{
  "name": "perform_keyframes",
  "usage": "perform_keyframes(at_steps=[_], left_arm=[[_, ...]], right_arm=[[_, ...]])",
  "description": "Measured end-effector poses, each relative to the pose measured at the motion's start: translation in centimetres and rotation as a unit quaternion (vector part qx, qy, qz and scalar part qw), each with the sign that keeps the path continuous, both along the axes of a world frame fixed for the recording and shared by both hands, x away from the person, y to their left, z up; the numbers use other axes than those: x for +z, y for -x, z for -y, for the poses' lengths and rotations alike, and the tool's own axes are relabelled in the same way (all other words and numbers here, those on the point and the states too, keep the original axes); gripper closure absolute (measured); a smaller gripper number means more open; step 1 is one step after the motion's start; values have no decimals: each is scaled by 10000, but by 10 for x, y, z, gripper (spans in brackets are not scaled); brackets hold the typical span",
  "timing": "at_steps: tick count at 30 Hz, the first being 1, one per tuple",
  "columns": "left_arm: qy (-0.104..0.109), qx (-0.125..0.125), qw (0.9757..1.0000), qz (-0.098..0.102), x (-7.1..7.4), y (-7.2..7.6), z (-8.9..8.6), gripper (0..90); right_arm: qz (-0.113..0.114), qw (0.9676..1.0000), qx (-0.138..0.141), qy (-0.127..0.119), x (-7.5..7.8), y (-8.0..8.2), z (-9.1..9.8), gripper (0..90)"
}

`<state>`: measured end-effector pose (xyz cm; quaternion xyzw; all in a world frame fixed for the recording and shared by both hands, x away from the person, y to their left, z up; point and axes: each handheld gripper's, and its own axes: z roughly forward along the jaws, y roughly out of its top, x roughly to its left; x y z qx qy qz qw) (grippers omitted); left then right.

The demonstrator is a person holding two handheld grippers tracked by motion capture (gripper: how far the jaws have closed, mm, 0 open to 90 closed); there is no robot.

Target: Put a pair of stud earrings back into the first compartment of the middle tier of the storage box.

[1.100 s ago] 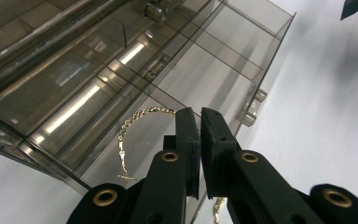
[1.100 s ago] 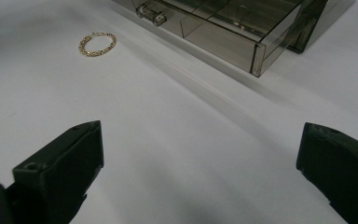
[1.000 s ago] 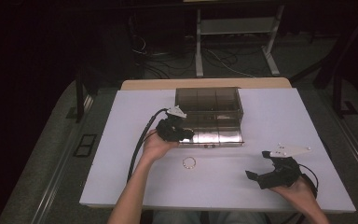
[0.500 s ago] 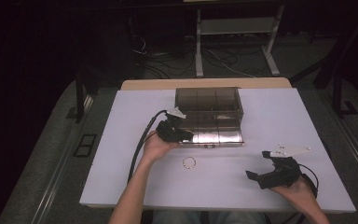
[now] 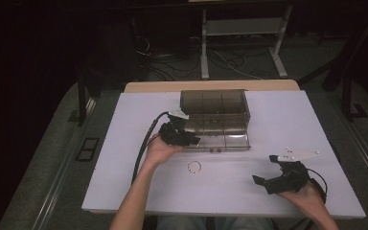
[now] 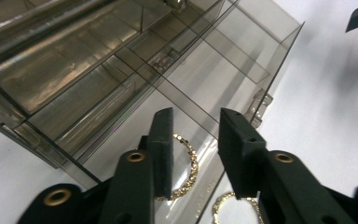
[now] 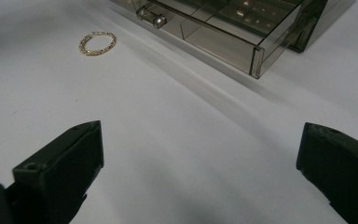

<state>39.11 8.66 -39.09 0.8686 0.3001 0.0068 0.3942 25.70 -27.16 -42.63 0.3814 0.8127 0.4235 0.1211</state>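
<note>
A smoky clear box point(image 5: 214, 101) stands mid-table with its drawer point(image 5: 223, 137) pulled out toward me. My left gripper point(image 5: 190, 140) sits at the drawer's left front corner. In the left gripper view it point(image 6: 195, 135) is open above a drawer compartment. A gold chain bracelet point(image 6: 189, 163) lies below, partly behind one jaw. A second gold bracelet point(image 5: 194, 166) lies on the white table in front of the drawer, also seen as bracelet point(image 7: 97, 43). My right gripper point(image 5: 265, 171) rests at the front right, wide open point(image 7: 200, 154) and holding nothing.
The white table point(image 5: 124, 158) has bare surface left and right of the box. The drawer's front carries small metal knobs point(image 7: 151, 17). A wooden strip point(image 5: 211, 86) edges the table's far side, with metal stand legs point(image 5: 242, 52) and cables on the dark floor beyond.
</note>
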Motion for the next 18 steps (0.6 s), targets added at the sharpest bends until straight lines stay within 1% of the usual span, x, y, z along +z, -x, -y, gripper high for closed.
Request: perform_keyframes(at_steps=[2,5,9,14,15,18], left_arm=[[-3,-15,10000,2,3,2,-1,599],[-3,5,10000,57,8,6,-3,558],[115,64,9999,112,15,11,-6,495],[146,80,9995,274,23,21,-7,402],[135,79,9993,348,25,24,-7,389],[128,95,9988,466,28,30,-6,332]], right_arm=[[0,10000,0,-4,0,0,0,0],[0,10000,-1,-6,0,0,0,0],[3,10000,-6,-17,0,0,0,0],[10,10000,9,-7,0,0,-1,0],[8,10000,10,-8,0,0,-1,0],[2,10000,11,-13,0,0,-1,0]])
